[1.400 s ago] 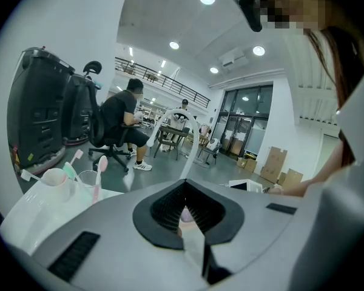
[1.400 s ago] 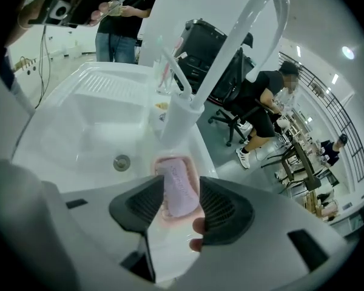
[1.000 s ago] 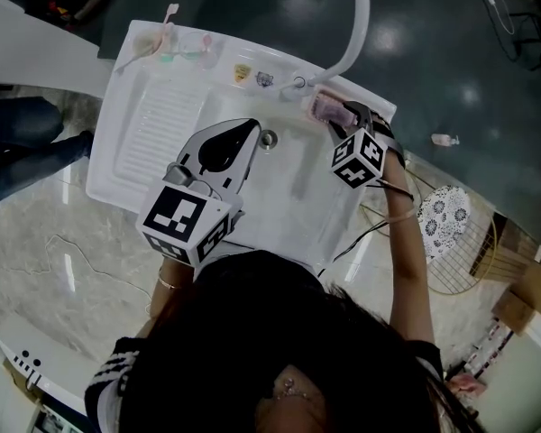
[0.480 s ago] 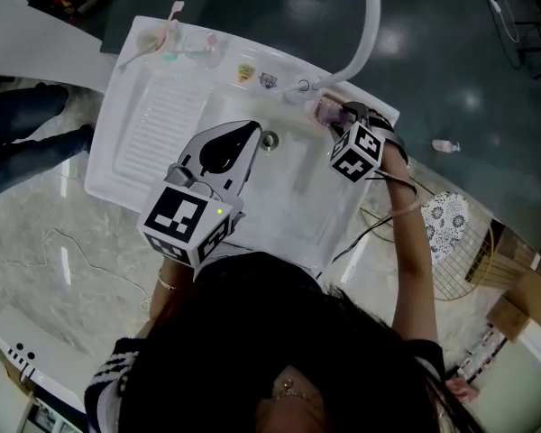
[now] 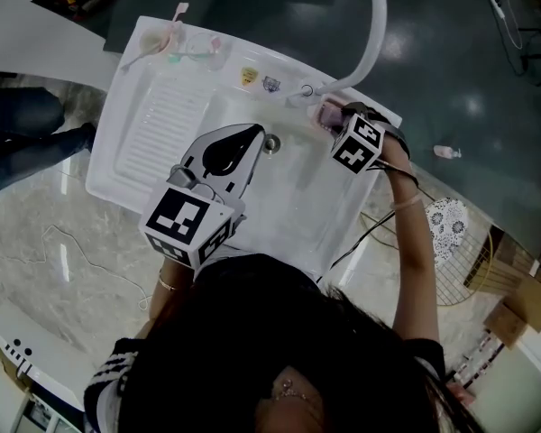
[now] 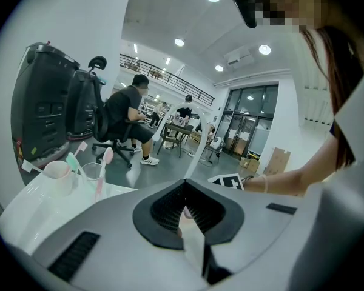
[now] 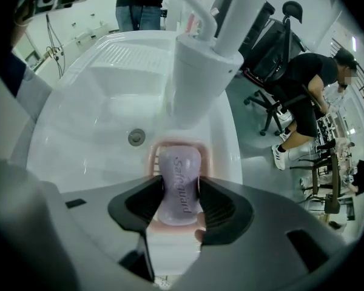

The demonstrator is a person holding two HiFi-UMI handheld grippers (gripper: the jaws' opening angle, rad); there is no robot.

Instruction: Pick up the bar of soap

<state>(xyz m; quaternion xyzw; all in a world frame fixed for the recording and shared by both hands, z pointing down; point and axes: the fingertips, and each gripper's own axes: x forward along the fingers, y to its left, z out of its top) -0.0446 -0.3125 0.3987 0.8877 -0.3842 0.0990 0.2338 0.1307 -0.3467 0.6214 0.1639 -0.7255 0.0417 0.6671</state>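
Observation:
A lavender bar of soap (image 7: 181, 183) lies in a pink soap dish (image 7: 153, 157) on the sink's rim beside the tap base. My right gripper (image 7: 181, 191) has its black pads pressed on both long sides of the bar, shut on it. From the head view the soap (image 5: 325, 111) shows just ahead of the right gripper (image 5: 335, 120) at the sink's far right corner. My left gripper (image 5: 251, 135) hovers over the basin of the white sink (image 5: 126, 179), shut with nothing in it. In its own view the left gripper (image 6: 185, 206) points away from the soap.
A curved white tap (image 5: 368, 34) rises behind the soap dish. The drain (image 5: 270, 142) sits mid-basin. A ribbed washboard surface (image 5: 158, 120) fills the sink's left part, and cups with toothbrushes (image 5: 169, 39) stand at its far left corner. A wire basket (image 5: 464, 260) stands on the floor at the right.
The right gripper has edged a little further onto the soap at the sink's corner. The left gripper has stayed over the basin.

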